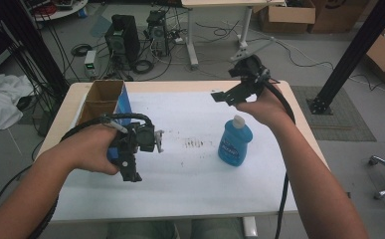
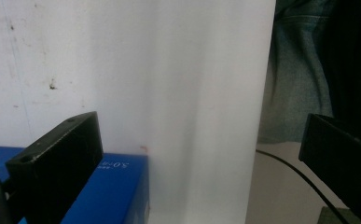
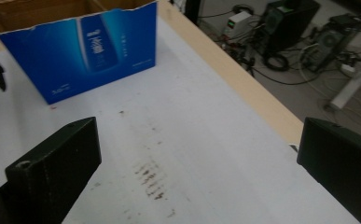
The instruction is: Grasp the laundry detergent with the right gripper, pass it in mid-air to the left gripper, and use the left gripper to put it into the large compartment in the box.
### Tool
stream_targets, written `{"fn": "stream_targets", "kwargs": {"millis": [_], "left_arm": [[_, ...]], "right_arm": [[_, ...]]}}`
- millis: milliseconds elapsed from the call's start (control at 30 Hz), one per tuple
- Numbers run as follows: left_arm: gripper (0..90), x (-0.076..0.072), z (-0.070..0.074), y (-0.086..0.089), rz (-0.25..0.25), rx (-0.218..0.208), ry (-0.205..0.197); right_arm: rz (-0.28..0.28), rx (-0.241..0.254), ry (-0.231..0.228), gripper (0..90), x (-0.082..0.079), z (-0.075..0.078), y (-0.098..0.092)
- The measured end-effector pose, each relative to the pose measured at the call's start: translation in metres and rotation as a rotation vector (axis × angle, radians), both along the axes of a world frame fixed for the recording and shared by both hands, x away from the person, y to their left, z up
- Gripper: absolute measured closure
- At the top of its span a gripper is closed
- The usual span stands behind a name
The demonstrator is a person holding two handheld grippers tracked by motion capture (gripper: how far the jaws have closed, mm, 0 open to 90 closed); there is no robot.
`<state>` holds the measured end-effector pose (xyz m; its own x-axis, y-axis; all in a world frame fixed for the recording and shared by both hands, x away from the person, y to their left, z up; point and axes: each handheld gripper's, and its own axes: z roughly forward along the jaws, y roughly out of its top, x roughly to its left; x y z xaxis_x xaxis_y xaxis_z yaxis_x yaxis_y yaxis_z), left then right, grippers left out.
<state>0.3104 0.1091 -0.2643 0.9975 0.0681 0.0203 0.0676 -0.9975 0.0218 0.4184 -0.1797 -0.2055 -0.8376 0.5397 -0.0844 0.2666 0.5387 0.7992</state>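
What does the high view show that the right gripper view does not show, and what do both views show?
High view alone: the blue bottle standing on the table, both hands, the left gripper and the right gripper.

Right gripper view alone: the printed front of the blue box, and its own jaws standing wide apart.

Both: the open blue box, the white table cover, the dark smudges.

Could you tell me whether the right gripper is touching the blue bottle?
Apart. In the high view the right gripper is held up beyond the blue bottle, with bare white table surface between them; the right gripper view shows its jaws wide apart with nothing between them.
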Motion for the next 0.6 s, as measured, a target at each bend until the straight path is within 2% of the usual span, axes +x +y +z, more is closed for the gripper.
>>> {"fn": "stream_targets", "kwargs": {"millis": [200, 300, 367, 600], "left_arm": [[0.1, -0.001, 0.002, -0.002, -0.008, 0.002, -0.004], [0.1, -0.002, 0.003, -0.003, -0.01, 0.006, -0.006], [0.1, -0.002, 0.003, -0.003, -0.009, 0.005, -0.006], [0.1, -0.004, 0.005, -0.004, -0.023, 0.001, -0.01]], "right_arm": [[-0.085, 0.037, 0.006, 0.0, 0.0, -0.004, -0.036], [-0.127, 0.08, -0.002, 0.0, -0.004, -0.004, -0.057], [-0.155, 0.105, -0.014, 0.0, -0.009, -0.004, -0.071], [-0.192, 0.179, -0.041, 0.0, -0.032, -0.013, -0.112]]}}
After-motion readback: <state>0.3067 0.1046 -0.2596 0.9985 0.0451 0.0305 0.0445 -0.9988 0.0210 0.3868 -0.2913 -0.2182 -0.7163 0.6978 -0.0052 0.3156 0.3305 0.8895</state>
